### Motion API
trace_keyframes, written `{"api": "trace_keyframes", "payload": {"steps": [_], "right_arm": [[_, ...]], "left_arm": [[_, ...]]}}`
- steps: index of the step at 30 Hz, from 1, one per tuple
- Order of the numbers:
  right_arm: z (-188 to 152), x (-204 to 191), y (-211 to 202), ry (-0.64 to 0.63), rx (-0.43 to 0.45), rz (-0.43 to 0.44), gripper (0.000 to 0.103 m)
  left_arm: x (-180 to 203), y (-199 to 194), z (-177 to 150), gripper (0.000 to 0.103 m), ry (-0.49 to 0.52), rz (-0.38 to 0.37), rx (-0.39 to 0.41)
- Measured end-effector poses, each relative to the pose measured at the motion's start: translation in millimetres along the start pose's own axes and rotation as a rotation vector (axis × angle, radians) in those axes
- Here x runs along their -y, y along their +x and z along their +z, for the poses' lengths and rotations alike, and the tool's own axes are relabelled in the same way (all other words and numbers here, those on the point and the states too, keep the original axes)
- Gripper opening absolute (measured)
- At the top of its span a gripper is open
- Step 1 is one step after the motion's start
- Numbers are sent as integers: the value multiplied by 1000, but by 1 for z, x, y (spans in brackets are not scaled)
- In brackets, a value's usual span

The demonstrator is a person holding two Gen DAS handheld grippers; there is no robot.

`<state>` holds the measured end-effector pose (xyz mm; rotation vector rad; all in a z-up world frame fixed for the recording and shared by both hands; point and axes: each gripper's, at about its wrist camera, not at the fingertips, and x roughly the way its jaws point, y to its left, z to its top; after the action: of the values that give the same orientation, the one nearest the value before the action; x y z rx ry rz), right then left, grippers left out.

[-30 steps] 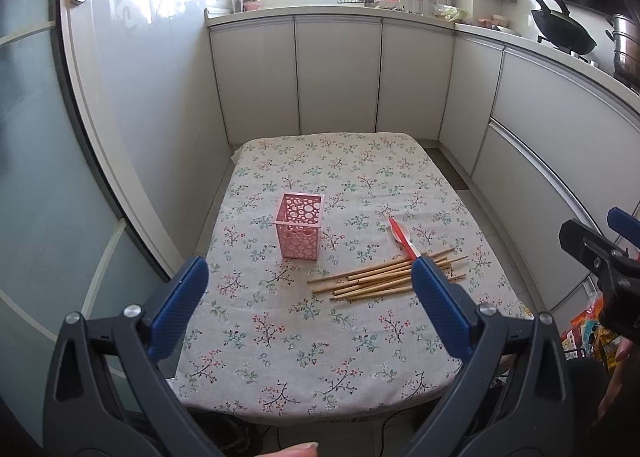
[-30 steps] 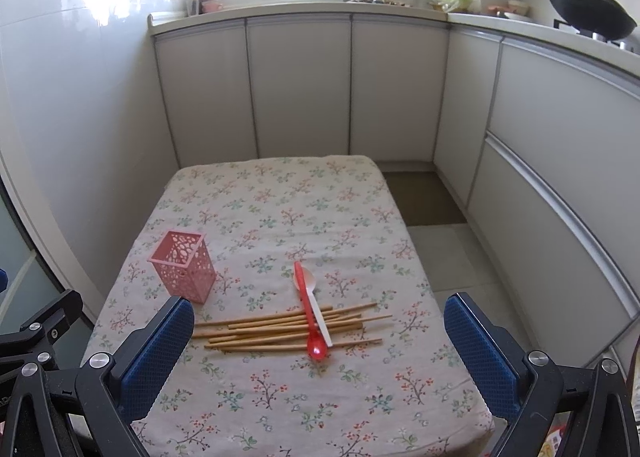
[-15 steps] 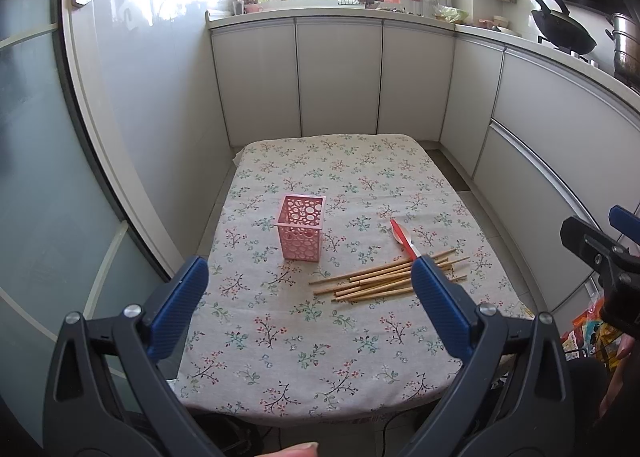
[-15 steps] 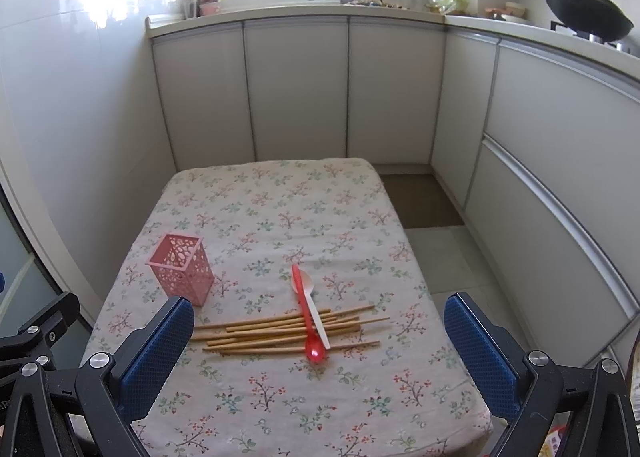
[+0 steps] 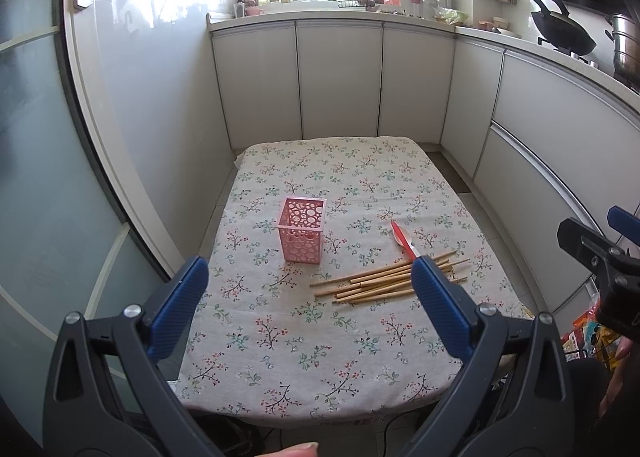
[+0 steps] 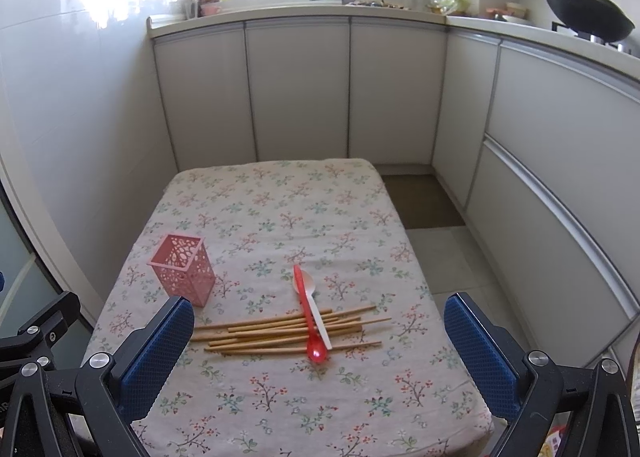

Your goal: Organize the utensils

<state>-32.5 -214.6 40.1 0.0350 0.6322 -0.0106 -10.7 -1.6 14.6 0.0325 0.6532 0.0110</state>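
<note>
Hovering above the near edge of the table (image 6: 280, 193), the left gripper (image 5: 308, 305) and right gripper (image 6: 318, 353) are both spread wide and hold nothing. Ahead lie the chopsticks (image 6: 280, 331), crossed by a red spoon (image 6: 308, 317) and a white spoon (image 6: 316, 307); the pink holder (image 5: 302, 231) stands ahead-left.

a square perforated pink plastic holder (image 6: 182, 275) stands upright on the floral-cloth-covered table (image 6: 280, 397), left of a loose pile of wooden chopsticks (image 6: 280, 333). a red plastic spoon (image 6: 308, 321) and a white plastic spoon (image 6: 314, 305) lie across the pile's right part, side by side.
</note>
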Motion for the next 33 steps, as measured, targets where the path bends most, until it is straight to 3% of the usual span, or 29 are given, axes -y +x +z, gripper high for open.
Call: {"api": "trace_keyframes", "payload": {"steps": [25, 33], "right_arm": [[2, 2, 1, -3, -4, -6, 103], [19, 5, 18, -22, -24, -36, 103]], "left_arm": [[-4, 1, 2, 101, -9, 3, 7], [-5, 30, 14, 101, -15, 13, -23]]}}
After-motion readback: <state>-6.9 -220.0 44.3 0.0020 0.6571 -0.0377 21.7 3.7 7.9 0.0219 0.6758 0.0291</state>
